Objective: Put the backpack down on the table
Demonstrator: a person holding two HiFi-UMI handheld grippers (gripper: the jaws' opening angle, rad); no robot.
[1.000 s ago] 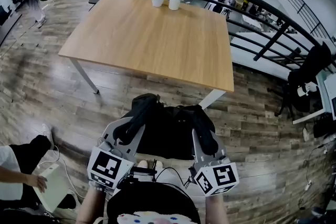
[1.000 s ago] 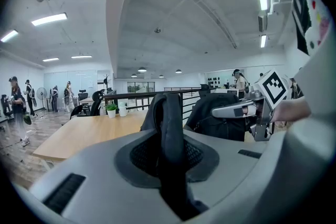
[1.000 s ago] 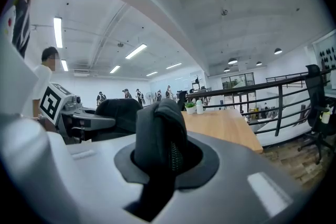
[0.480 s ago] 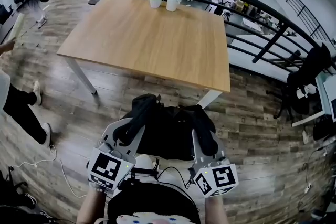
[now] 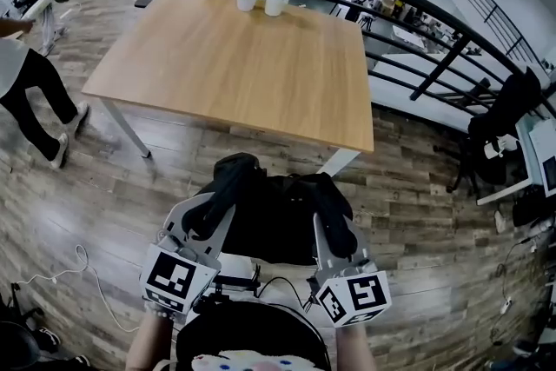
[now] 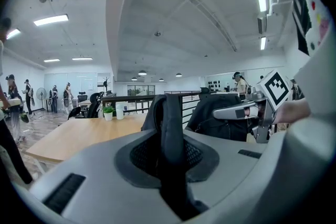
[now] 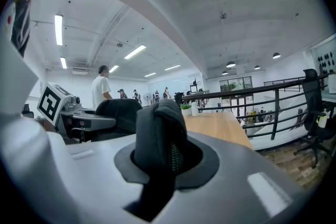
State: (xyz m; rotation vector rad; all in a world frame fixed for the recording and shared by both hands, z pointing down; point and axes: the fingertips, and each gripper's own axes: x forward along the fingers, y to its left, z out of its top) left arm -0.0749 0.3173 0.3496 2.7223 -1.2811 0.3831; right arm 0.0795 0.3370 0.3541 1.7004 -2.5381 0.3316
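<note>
1. Left gripper (image 5: 207,215): clamped on a black strap (image 6: 170,123).
2. Right gripper (image 5: 334,217): clamped on the other strap (image 7: 157,134).
3. Backpack (image 5: 274,226): held up, low in the middle of the frame, below the table (image 5: 243,56) edge, not on it.

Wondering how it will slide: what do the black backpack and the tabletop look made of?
Black backpack: soft matte fabric, possibly nylon; its straps fold and sag. Light wooden table: wood or wood-look laminate, smooth satin top with visible grain.
</note>
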